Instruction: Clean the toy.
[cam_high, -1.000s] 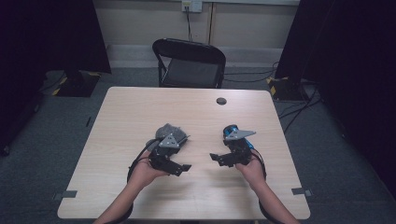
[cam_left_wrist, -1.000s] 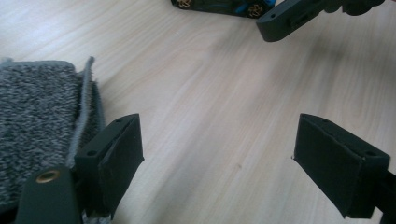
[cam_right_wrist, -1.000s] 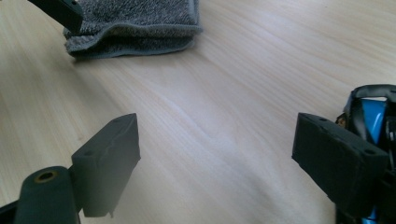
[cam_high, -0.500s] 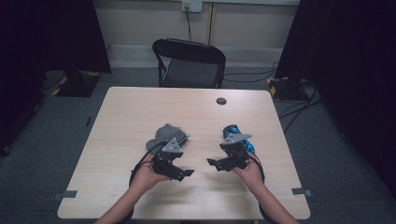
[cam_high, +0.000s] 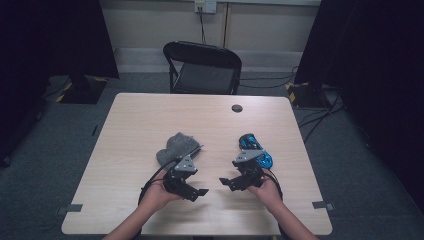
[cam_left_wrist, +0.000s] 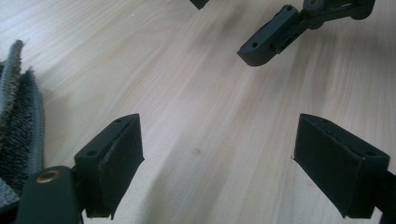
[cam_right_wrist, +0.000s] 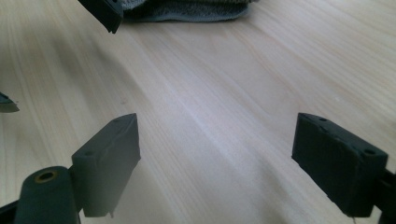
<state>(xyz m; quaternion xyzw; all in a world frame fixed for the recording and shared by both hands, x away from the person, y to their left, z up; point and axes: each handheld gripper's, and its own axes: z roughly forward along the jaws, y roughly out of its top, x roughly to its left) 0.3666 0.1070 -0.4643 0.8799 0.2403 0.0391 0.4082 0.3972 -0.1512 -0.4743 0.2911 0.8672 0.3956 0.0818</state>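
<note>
My left gripper (cam_high: 198, 190) hovers over the near middle of the wooden table (cam_high: 140, 120), jaws wide open and pointing right. In the left gripper view my left gripper (cam_left_wrist: 217, 135) has bare wood between its pads. My right gripper (cam_high: 226, 182) faces it from the right, also open, and in the right gripper view my right gripper (cam_right_wrist: 215, 135) is empty. A grey knitted cloth (cam_high: 175, 147) lies just beyond the left hand. A shiny blue object (cam_high: 252, 146) lies just beyond the right hand. The grey cloth (cam_left_wrist: 18, 121) shows at the left edge, and the grey cloth (cam_right_wrist: 187, 9) along the top.
A small black disc (cam_high: 237, 108) sits near the table's far edge. A black folding chair (cam_high: 202, 67) stands behind the table. Dark curtains flank the room. The right gripper's jaw (cam_left_wrist: 271, 42) shows in the left gripper view.
Both grippers have drifted slightly toward the table's near edge. Their jaws stand as wide as before.
</note>
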